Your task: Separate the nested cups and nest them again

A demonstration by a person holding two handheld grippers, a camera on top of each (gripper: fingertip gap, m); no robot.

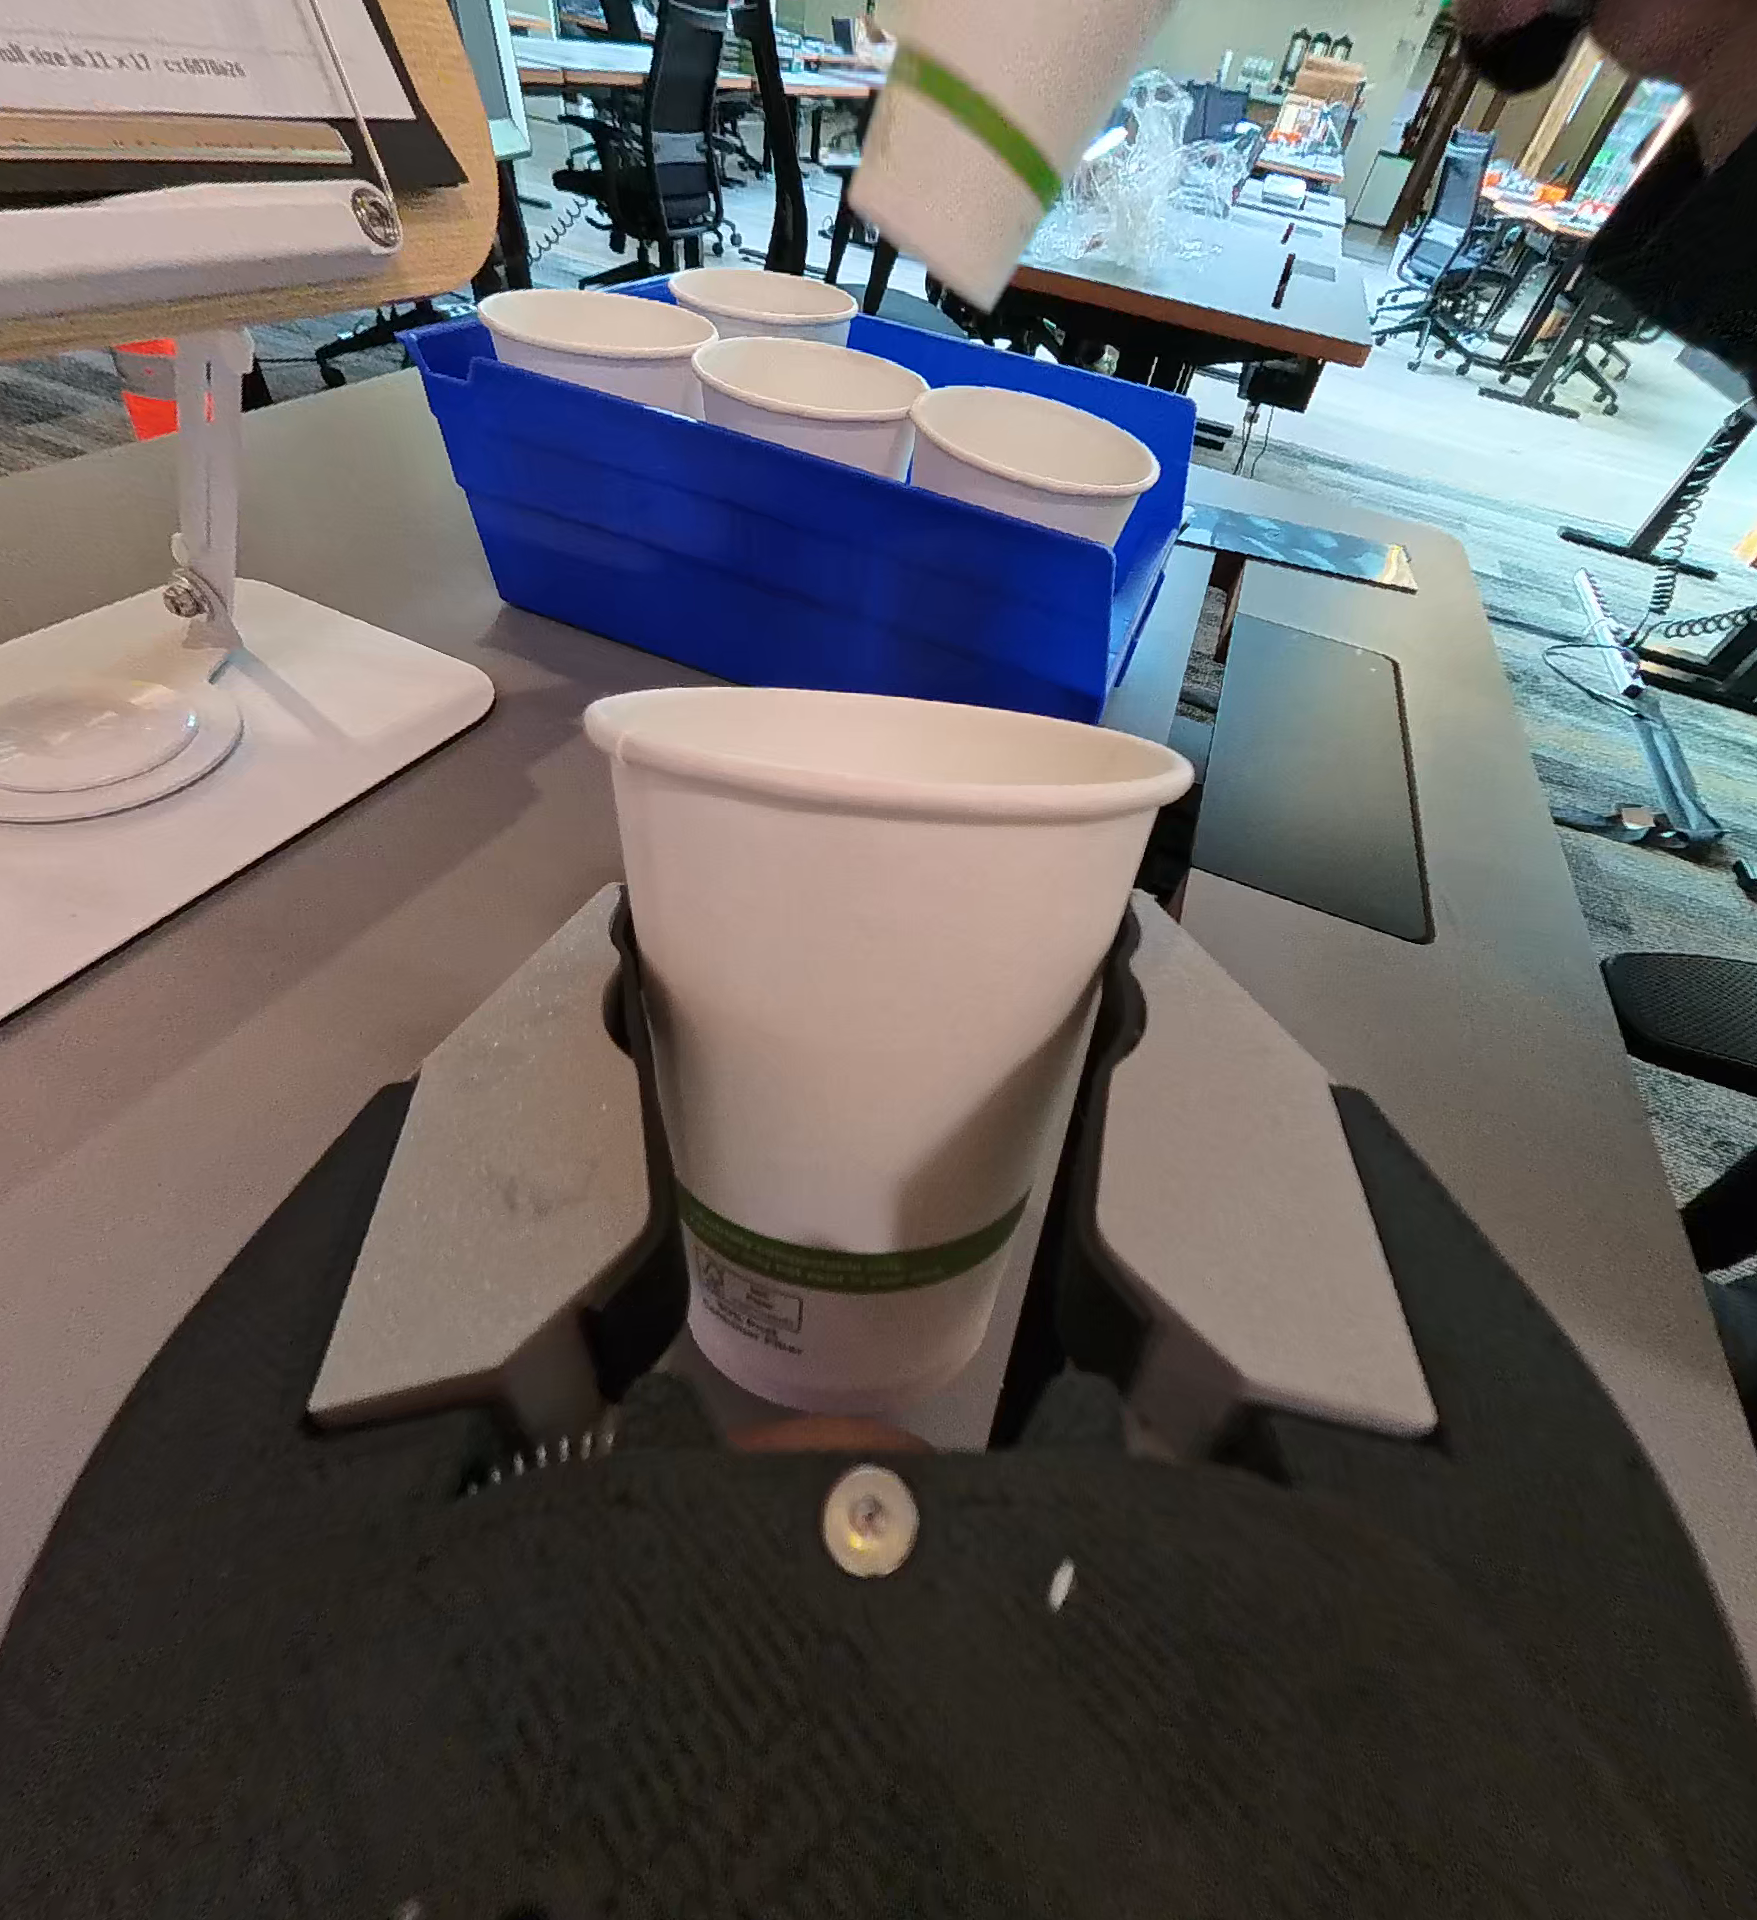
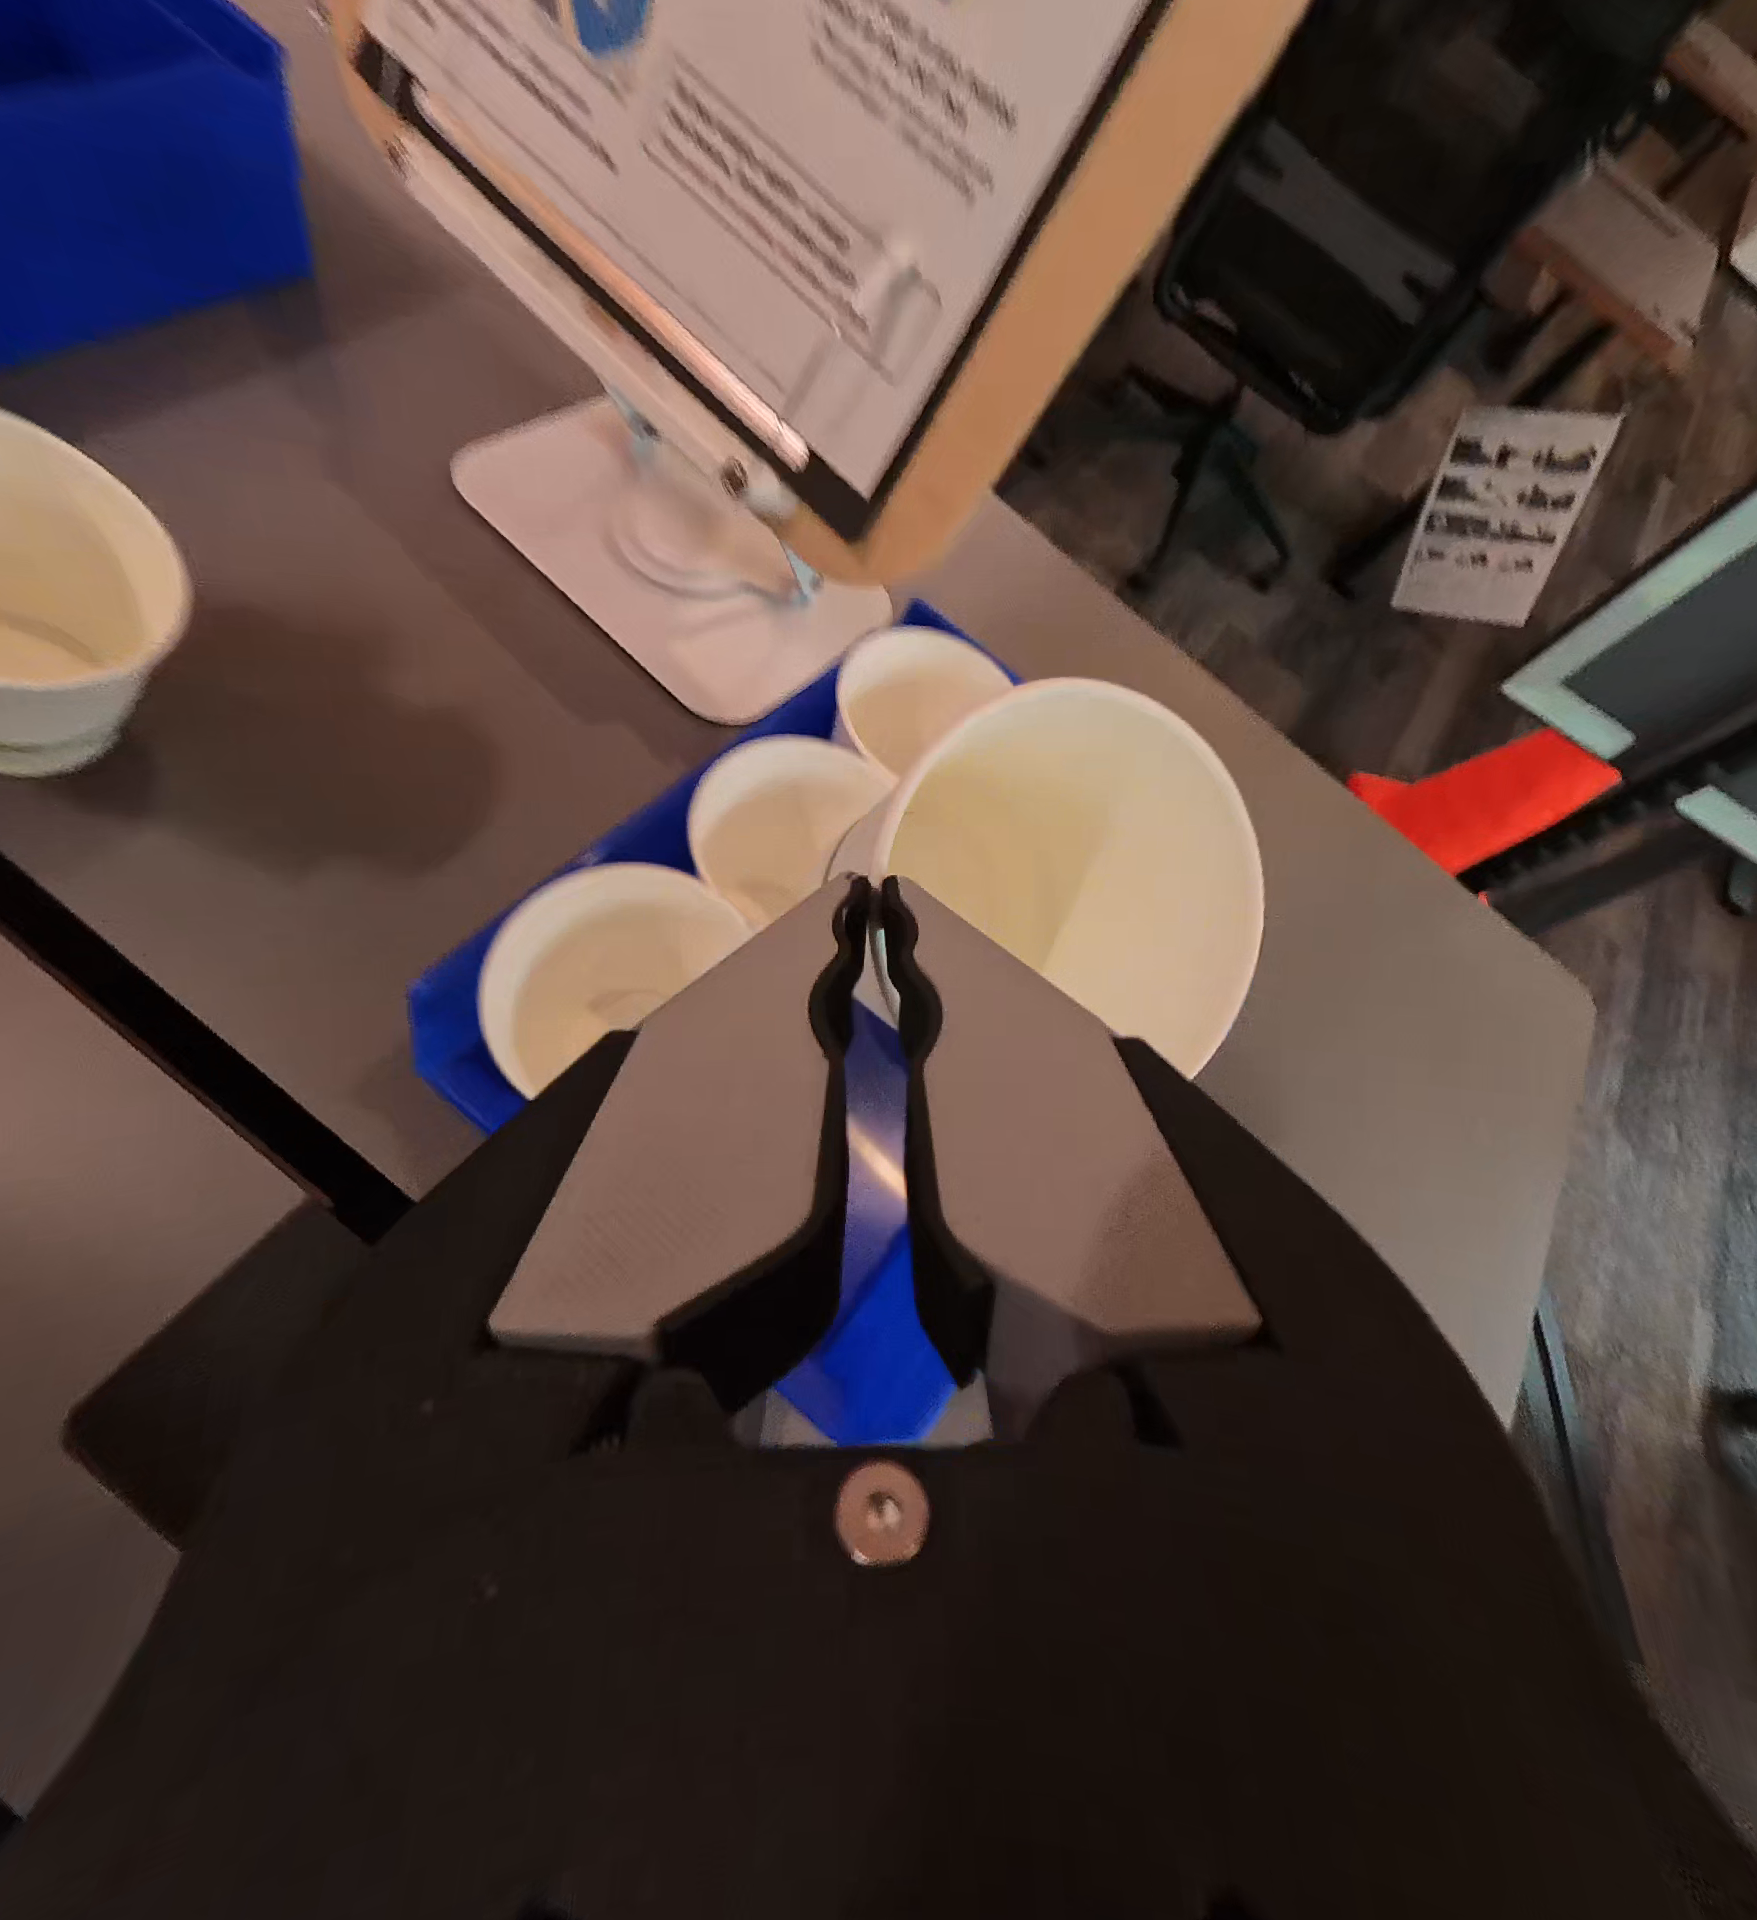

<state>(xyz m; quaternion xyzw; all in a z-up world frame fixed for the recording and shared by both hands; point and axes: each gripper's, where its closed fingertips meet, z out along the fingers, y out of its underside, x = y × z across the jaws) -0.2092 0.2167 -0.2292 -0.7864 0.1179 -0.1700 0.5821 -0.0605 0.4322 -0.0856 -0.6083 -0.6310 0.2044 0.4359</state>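
Separation looks done: I've got two cups apart over the grey surface (image 1: 354,499), re-nesting still left. My left hand-held gripper (image 1: 874,987) is open about a cup's width, clamped on the body of the upright white cup (image 1: 884,987), near centre. My right hand-held gripper (image 2: 875,894) is nearly closed, pinching the rim of the second cup (image 2: 1071,862), held tilted above the far blue bin (image 1: 780,551) with four loose cups (image 1: 801,400). In the left view the second cup's top is cut off by the frame. The right view is blurred; a fourth bin cup is hidden there.
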